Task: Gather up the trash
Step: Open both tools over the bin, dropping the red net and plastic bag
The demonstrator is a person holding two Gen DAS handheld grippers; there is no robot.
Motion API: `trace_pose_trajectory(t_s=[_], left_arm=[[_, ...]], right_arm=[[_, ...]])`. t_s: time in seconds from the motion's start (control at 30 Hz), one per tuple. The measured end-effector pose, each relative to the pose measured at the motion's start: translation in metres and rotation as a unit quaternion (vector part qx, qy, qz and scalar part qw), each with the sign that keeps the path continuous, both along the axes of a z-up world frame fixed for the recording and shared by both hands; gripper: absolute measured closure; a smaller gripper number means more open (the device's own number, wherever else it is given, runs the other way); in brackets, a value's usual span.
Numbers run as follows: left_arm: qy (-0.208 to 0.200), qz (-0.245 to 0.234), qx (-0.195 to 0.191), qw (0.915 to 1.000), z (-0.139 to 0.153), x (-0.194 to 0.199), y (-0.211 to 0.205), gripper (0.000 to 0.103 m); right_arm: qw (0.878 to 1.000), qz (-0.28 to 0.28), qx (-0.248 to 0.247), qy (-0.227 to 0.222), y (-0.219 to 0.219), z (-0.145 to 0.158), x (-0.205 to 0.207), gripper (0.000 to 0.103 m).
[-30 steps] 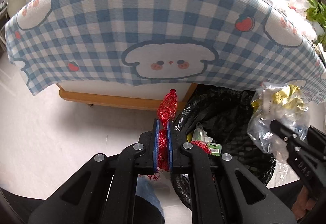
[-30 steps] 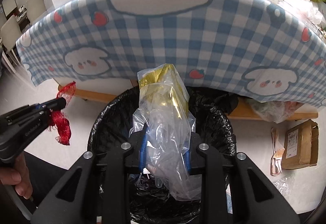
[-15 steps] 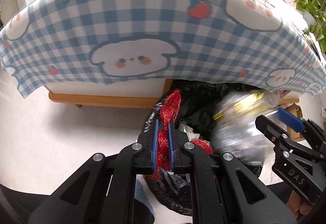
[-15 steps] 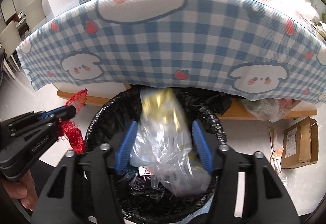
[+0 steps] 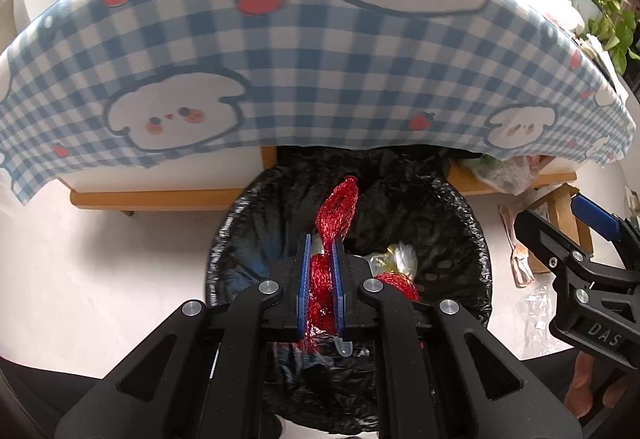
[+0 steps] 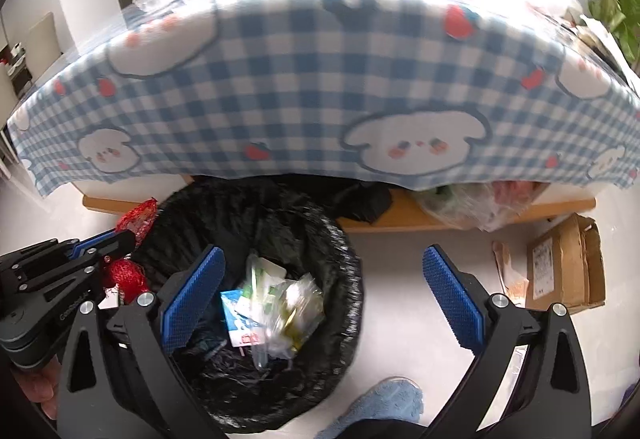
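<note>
We're over the black-lined trash bin (image 5: 460,207) with both grippers. Our right gripper (image 6: 320,295) spreads its jaws, nothing between them; the clear plastic wrapper (image 6: 288,303) lies in the bin. Our left gripper (image 5: 320,275) is just starting to ease, pads still pinching the red mesh netting (image 5: 336,207) above the opening. Next: let go fully. Pale floor (image 5: 100,259), blue gingham tablecloth (image 5: 320,79) behind.

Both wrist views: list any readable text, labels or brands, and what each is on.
"DAS": on the body of the right gripper, left wrist view; cut off at the frame edge.
"GenRobot": partly legible on the body of the left gripper, right wrist view.
Label on the cardboard box: too small to read.
Print on the blue-and-white carton in the trash bin: blurred, unreadable.
</note>
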State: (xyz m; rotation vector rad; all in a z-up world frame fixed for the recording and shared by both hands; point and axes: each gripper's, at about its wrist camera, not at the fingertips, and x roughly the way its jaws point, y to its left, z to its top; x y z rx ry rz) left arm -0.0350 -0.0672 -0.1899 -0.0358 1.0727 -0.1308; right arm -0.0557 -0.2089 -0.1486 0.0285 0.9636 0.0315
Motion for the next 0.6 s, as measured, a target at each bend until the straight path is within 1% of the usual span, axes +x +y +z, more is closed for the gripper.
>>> trace_pose_trajectory(t_s=[0.17,0.4,0.5,0.6], left_arm=[[0.003,-0.011,0.0,0.9999,-0.002,0.001,-0.013,0.091],[0.002,-0.023,0.006,0.9997,-0.005,0.002,-0.025,0.091],[0.002,-0.023,0.008,0.9997,-0.005,0.002,-0.024,0.087],[0.0,-0.021,0.008,0.9998,-0.002,0.001,-0.021,0.078]], right_arm=[[1.0,-0.011,-0.015,0.007,-0.013,-0.008,-0.001,0.008],[1.0,-0.019,-0.012,0.007,-0.019,-0.009,0.0,0.008],[1.0,-0.022,-0.009,0.005,-0.021,-0.007,0.002,0.008],[1.0,-0.021,-0.006,0.002,-0.02,-0.004,0.002,0.008]])
